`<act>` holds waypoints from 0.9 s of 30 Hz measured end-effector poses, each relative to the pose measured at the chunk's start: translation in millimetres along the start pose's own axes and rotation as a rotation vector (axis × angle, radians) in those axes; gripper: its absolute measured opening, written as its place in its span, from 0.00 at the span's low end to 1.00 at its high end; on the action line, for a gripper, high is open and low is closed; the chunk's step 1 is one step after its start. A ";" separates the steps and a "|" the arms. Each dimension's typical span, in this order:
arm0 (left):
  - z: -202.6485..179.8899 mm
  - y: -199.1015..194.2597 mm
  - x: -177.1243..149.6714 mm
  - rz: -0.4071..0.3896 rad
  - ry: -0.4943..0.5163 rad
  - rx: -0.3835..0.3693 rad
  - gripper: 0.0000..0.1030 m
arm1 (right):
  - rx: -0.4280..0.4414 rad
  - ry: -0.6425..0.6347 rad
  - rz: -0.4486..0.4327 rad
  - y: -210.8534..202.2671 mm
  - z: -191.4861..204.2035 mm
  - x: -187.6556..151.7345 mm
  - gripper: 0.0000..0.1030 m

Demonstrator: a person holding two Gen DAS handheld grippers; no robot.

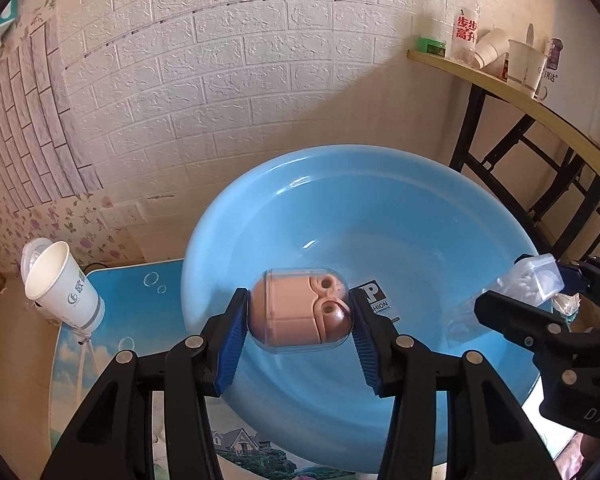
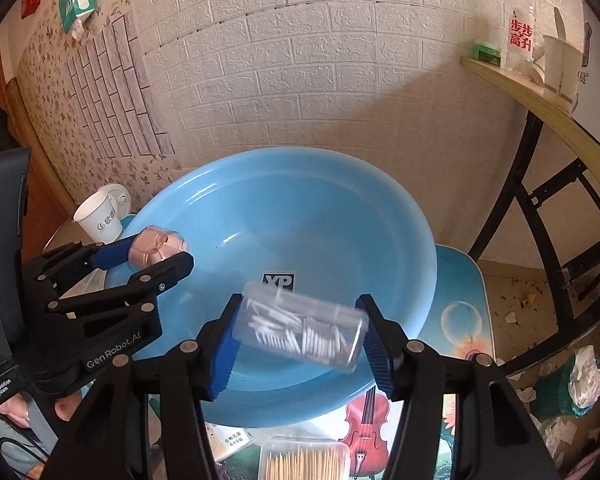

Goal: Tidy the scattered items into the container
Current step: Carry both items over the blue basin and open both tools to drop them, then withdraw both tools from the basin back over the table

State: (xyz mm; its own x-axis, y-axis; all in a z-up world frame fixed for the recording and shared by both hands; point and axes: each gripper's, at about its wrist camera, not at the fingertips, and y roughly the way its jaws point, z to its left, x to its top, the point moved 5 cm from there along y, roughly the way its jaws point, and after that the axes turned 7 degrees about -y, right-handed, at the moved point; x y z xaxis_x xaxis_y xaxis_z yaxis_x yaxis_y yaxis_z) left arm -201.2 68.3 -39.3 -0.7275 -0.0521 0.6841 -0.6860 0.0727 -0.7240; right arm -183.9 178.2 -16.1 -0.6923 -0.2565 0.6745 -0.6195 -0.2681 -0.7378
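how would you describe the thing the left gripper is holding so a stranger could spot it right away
Find the big blue basin on the picture-printed table. Over its near rim the left gripper clamps a clear rounded capsule case with a pinkish-tan insert showing two round sockets. Unlike the right gripper's clear box of white sticks, it is pink inside and pill-shaped.

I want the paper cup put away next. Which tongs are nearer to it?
Left. The left tongs, gripping the pink capsule, are on the paper cup's side of the basin; the right tongs hold the clear box on the far side.
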 end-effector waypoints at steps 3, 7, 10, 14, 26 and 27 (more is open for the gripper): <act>2.6 -2.6 -0.5 -0.004 -0.008 -0.014 0.46 | 0.002 0.002 0.006 2.4 1.2 -2.2 0.56; 3.7 -14.2 2.0 -0.052 -0.003 -0.015 0.68 | 0.012 0.006 0.008 3.8 2.5 -3.9 0.56; 7.0 -27.8 6.1 -0.105 -0.011 -0.011 0.75 | 0.028 0.010 0.011 5.0 4.6 -5.4 0.56; 14.0 -38.6 9.6 -0.129 -0.025 -0.005 0.78 | 0.022 0.006 0.012 8.1 7.5 -5.4 0.56; 36.2 -65.5 0.4 -0.155 -0.102 0.026 0.97 | 0.057 0.038 -0.012 -4.3 13.6 -1.7 0.76; 36.8 -68.2 -1.4 -0.158 -0.102 0.028 0.97 | 0.049 0.041 -0.025 -7.3 13.6 -1.4 0.77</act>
State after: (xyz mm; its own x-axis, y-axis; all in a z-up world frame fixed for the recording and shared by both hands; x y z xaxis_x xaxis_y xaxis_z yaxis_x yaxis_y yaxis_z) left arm -153.8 26.8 5.8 -0.6075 -0.1619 0.7776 -0.7906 0.0282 -0.6117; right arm -173.4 167.9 -11.3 -0.6924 -0.2108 0.6900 -0.6186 -0.3189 -0.7181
